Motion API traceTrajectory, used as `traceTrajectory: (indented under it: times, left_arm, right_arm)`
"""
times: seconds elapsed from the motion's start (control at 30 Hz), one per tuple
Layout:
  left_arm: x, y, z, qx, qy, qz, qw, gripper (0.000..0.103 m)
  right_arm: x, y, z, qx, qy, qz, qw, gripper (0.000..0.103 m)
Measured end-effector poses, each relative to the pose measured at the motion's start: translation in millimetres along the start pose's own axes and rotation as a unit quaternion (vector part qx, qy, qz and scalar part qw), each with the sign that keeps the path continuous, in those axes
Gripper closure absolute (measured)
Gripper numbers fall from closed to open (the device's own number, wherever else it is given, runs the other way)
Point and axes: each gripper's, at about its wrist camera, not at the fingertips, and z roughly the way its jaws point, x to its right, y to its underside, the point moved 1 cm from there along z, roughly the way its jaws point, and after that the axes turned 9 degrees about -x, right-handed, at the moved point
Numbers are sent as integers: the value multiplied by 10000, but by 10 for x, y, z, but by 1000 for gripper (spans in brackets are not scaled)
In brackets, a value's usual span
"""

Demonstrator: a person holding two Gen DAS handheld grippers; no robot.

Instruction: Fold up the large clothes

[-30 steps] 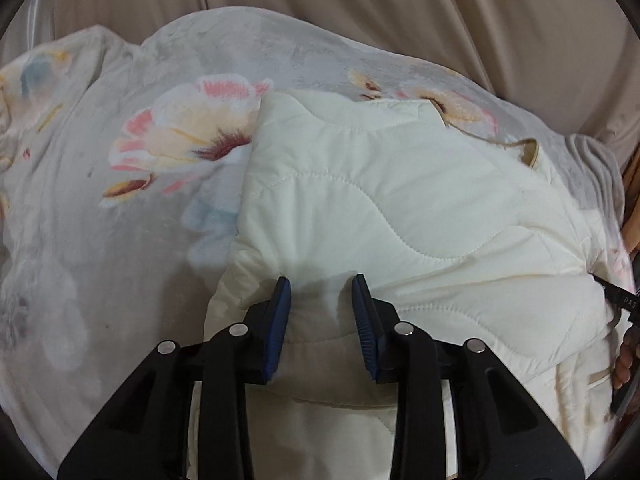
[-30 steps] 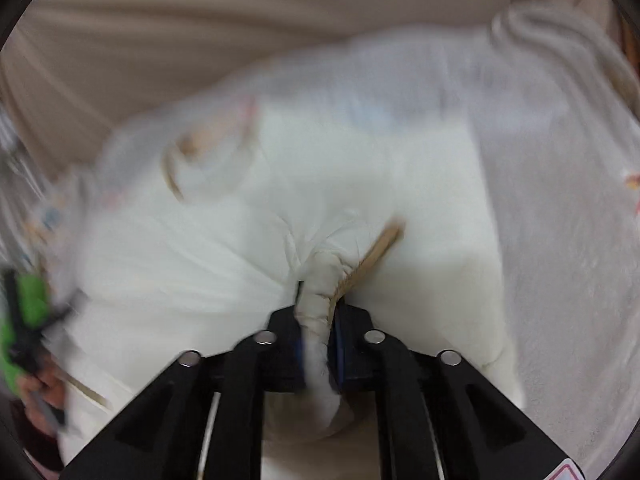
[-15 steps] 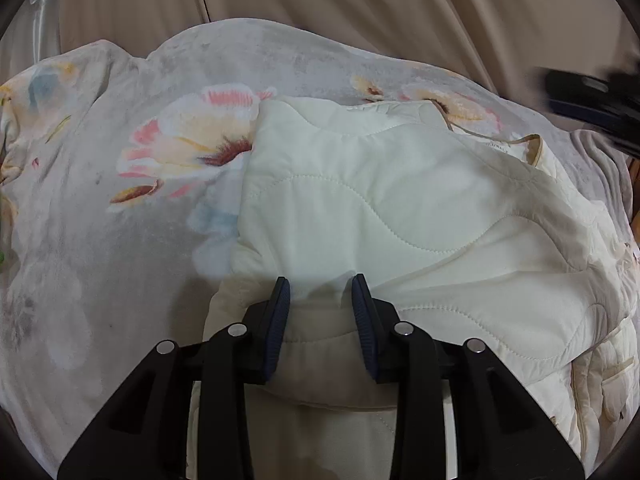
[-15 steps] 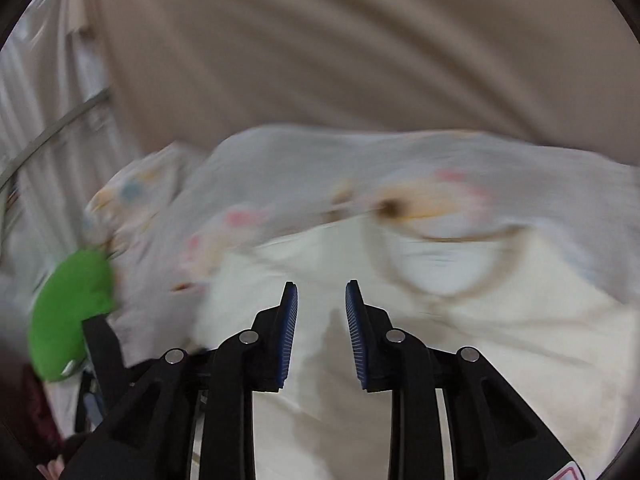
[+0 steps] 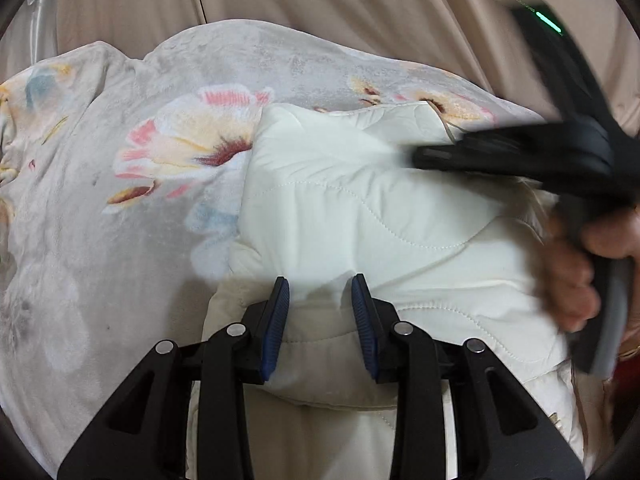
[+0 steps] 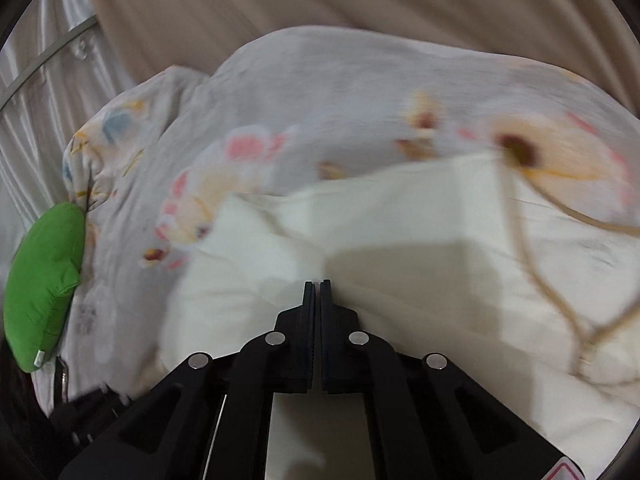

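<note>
Beige curtains (image 5: 320, 4) hang behind a bed spread with a floral blanket (image 5: 120, 184), and your cream quilted jacket (image 5: 360, 220) lies on that blanket, partly folded, one panel already turned over the rest. Your left gripper (image 5: 320, 320) hovers low over the near fold with its jaws well apart and nothing between them. Your right gripper (image 6: 318, 286) has its jaws pressed together just above the jacket; whether any cloth is pinched there you cannot tell, since the view is blurred. In the left view it sweeps in over the jacket's far side in your hand (image 5: 572, 276).

Expect the jacket to be light, puffy and soft, with a smooth shell that may slip and spring back open. Take it at a stitched hem or seam edge, not the padded middle, and mind the tan drawcord (image 6: 532, 264). A green cushion (image 6: 44, 284) lies at the bed's left edge. No containers show.
</note>
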Motion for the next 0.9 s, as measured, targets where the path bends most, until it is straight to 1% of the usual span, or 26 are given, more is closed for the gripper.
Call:
traceTrajectory:
  times: [0.07, 0.1, 0.17, 0.23, 0.27, 0.3, 0.33, 0.37, 0.4, 0.43, 0.47, 0.5, 0.57, 0.6, 0.63, 0.67, 0.73, 0.77, 0.8, 0.83, 0.87, 0.9]
  left_arm:
    - [9, 5, 0, 2, -9, 5, 10000, 72]
    - [14, 9, 0, 5, -14, 7, 10000, 72]
    - [21, 9, 5, 13, -39, 25, 10000, 72]
    - [30, 12, 7, 22, -68, 35, 10000, 72]
    - [29, 12, 8, 25, -76, 39, 10000, 72]
    - [35, 18, 3, 28, -80, 40, 10000, 72]
    - [36, 21, 0, 31, -79, 38, 10000, 72]
    - [27, 22, -10, 38, -48, 14, 10000, 72]
    - [3, 19, -33, 52, 8, -43, 10000, 71]
    - [-40, 4, -86, 64, 130, -132, 9998, 70]
    - [-101, -35, -155, 63, 311, -255, 9992, 65]
    - [-185, -106, -262, 104, 579, -445, 9973, 63]
    - [-311, -289, -437, 232, 914, -751, 9927, 45]
    - [-362, -436, -509, 295, 993, -865, 9908, 41]
    - [-384, -561, -531, 327, 985, -940, 9901, 39]
    - [-378, -687, -521, 330, 914, -962, 9906, 39]
    - [-306, -908, -380, 193, 630, -965, 9932, 39]
    - [-246, -975, -282, 95, 555, -878, 9945, 39]
    - [-166, -1023, -131, -51, 415, -769, 9962, 39]
    - [-103, -1038, 18, -208, 156, -673, 9974, 46]
    - [-43, -1033, 181, -378, -93, -574, 9976, 55]
    - [-5, -1008, 335, -543, -247, -472, 9971, 58]
  right_arm:
    - [393, 194, -201, 88, 234, 314, 9992, 103]
    - [615, 335, -337, 148, 459, 481, 9977, 103]
    - [979, 598, -580, 241, 726, 774, 9941, 103]
    - [1328, 881, -881, 361, 1140, 1134, 9863, 103]
    - [1469, 1035, -1070, 488, 1275, 1321, 9818, 103]
    - [1531, 1145, -1225, 642, 1316, 1457, 9784, 99]
    - [1582, 1252, -1377, 808, 1314, 1552, 9758, 86]
    - [1615, 1354, -1521, 965, 1338, 1622, 9729, 79]
    - [1650, 1456, -1669, 1141, 1320, 1675, 9703, 63]
    - [1676, 1527, -1775, 1275, 1275, 1725, 9684, 54]
    - [1710, 1586, -1850, 1344, 1206, 1760, 9677, 43]
    - [1774, 1628, -1901, 1325, 1063, 1772, 9694, 41]
    - [1825, 1649, -1904, 1229, 828, 1777, 9729, 40]
    - [1832, 1622, -1874, 1205, 793, 1793, 9732, 39]
    - [1859, 1593, -1834, 1179, 769, 1805, 9734, 37]
    - [1882, 1551, -1771, 1136, 742, 1803, 9742, 36]
    - [1918, 1446, -1596, 986, 637, 1862, 9755, 36]
    - [1919, 1389, -1494, 870, 588, 1903, 9761, 38]
    - [1895, 1326, -1396, 718, 477, 1880, 9784, 60]
    - [1817, 1267, -1348, 619, 376, 1738, 9821, 99]
    - [1735, 1243, -1378, 701, 376, 1601, 9839, 101]
    - [1599, 1247, -1520, 1085, 362, 1356, 9842, 101]
